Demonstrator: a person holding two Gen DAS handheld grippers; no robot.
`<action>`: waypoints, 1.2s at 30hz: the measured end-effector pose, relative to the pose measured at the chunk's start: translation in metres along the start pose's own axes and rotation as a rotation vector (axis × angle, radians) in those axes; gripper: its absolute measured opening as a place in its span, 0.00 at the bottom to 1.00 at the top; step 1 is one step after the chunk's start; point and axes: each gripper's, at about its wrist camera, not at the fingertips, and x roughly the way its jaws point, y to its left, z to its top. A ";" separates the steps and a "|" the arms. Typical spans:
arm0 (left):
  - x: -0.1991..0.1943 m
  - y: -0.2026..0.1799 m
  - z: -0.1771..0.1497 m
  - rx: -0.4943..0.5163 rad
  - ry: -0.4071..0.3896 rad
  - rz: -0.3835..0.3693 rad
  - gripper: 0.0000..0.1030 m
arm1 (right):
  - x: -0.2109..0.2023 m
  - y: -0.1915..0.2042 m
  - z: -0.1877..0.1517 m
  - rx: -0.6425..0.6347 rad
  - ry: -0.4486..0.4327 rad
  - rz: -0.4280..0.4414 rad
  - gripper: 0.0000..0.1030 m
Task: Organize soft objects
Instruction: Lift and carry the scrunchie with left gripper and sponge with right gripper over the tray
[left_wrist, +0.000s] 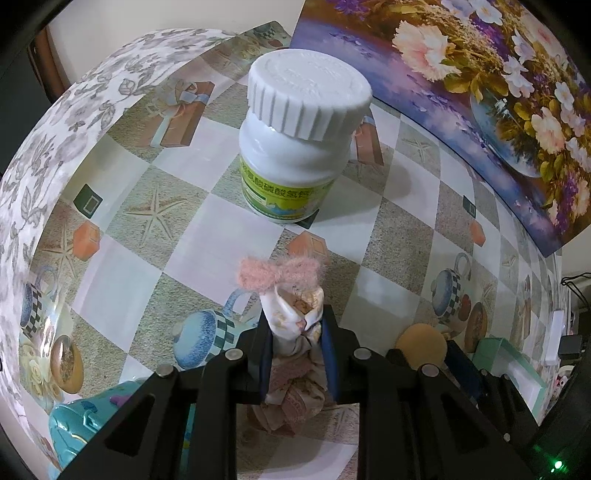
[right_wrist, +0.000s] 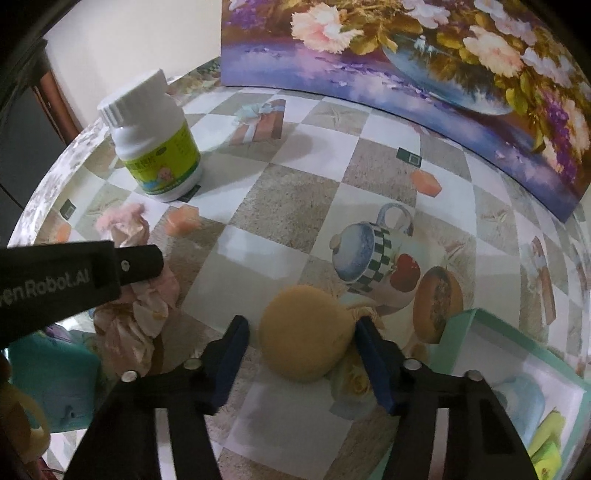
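Note:
My left gripper (left_wrist: 297, 328) is shut on a floral cloth bundle (left_wrist: 295, 325) with a fuzzy pink bow (left_wrist: 280, 273) on top; its lower part hangs under the fingers. The bundle also shows in the right wrist view (right_wrist: 136, 310), partly behind the left gripper's arm (right_wrist: 74, 277). My right gripper (right_wrist: 301, 332) is open, its fingers on either side of a round tan sponge puff (right_wrist: 304, 332) that lies on the table. The puff also shows in the left wrist view (left_wrist: 421, 343).
A white pill bottle (left_wrist: 295, 144) with a green label stands on the patterned tablecloth (left_wrist: 177, 258), also in the right wrist view (right_wrist: 155, 140). A flower painting (right_wrist: 406, 55) leans at the back. A mint-green open box (right_wrist: 517, 387) holds soft items at right. A teal object (left_wrist: 85, 417) lies at left.

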 end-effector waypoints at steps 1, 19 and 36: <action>0.000 0.000 0.000 0.000 0.000 0.000 0.24 | 0.000 -0.001 0.000 0.004 -0.001 -0.004 0.54; -0.018 -0.003 0.003 0.009 -0.044 -0.054 0.14 | -0.011 -0.009 0.003 0.029 -0.030 0.002 0.54; -0.106 -0.006 0.011 0.019 -0.231 -0.179 0.13 | -0.100 -0.028 0.024 0.099 -0.235 0.009 0.54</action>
